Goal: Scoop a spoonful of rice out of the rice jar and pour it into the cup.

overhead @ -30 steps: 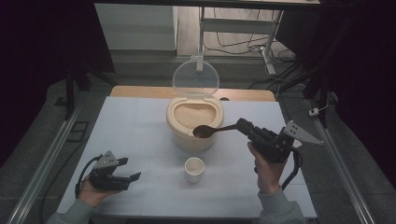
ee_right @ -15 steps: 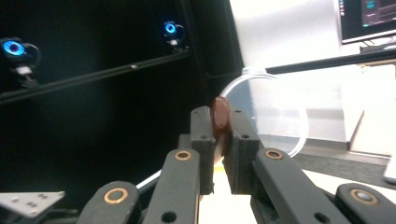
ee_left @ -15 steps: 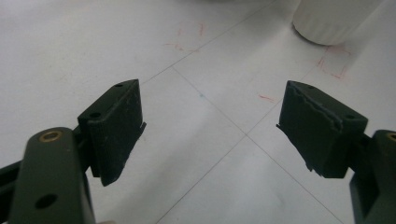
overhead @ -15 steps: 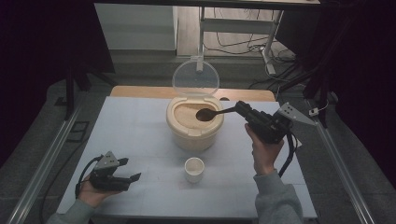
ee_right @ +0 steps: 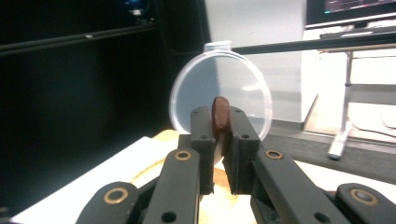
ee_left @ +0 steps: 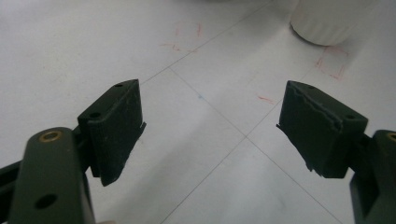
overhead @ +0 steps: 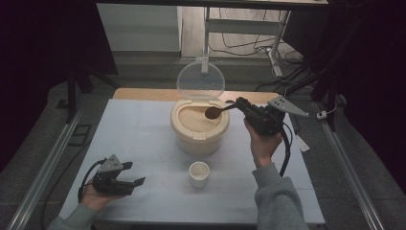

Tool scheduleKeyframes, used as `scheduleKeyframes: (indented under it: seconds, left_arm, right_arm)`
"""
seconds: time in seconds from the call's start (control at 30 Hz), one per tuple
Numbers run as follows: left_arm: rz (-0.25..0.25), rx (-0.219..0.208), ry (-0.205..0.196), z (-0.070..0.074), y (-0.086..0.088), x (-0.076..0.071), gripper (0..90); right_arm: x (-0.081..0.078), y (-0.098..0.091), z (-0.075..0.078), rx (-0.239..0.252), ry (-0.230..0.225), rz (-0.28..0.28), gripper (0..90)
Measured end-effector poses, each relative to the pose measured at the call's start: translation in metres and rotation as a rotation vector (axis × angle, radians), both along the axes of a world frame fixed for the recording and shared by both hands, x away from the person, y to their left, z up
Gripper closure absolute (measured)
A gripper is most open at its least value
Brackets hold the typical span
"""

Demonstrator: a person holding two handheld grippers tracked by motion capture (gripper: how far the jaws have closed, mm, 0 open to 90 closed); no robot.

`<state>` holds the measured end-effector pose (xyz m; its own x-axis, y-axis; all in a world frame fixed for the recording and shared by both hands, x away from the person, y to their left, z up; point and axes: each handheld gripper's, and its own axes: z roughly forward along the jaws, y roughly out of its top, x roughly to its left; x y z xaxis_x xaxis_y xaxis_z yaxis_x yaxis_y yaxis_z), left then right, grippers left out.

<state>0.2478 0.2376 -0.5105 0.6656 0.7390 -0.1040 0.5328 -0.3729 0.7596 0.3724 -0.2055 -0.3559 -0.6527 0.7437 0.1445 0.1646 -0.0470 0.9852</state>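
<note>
Right gripper [overhead: 242, 106], right of frame centre, clamped tight on wooden spoon [overhead: 216, 112]; long axis running leftward, bowl poised over grain in beige container [overhead: 199, 125] at centre. Left gripper [overhead: 130, 173] lower left, wide apart, empty, farther off.

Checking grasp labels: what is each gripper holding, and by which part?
Right gripper: shut on a brown spoon, gripped at the handle end, with the bowl over the open rice container. Left gripper: open, holding nothing.

white cup [overhead: 199, 173], pale table [overhead: 143, 139]
</note>
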Motion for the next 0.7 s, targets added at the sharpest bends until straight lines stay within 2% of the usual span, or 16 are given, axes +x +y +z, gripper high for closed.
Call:
scheduleKeyframes:
  seconds: [0.17,0.37,0.57,0.7]
  left_arm:
    - [-0.005,0.001,0.006,-0.001,-0.002,0.002,21.2]
    - [-0.009,0.002,0.007,-0.001,-0.002,0.002,21.1]
    - [-0.007,0.001,0.006,-0.001,-0.002,0.002,21.1]
    - [-0.010,0.005,0.006,-0.001,-0.002,0.002,21.1]
  right_arm:
    - [0.002,0.006,0.000,-0.054,-0.016,-0.032,82.9]
    - [0.003,0.015,-0.002,-0.130,-0.038,-0.045,82.8]
    - [0.007,0.023,-0.006,-0.178,-0.039,-0.046,82.9]
    - [0.010,0.027,-0.011,-0.174,-0.016,-0.042,82.9]
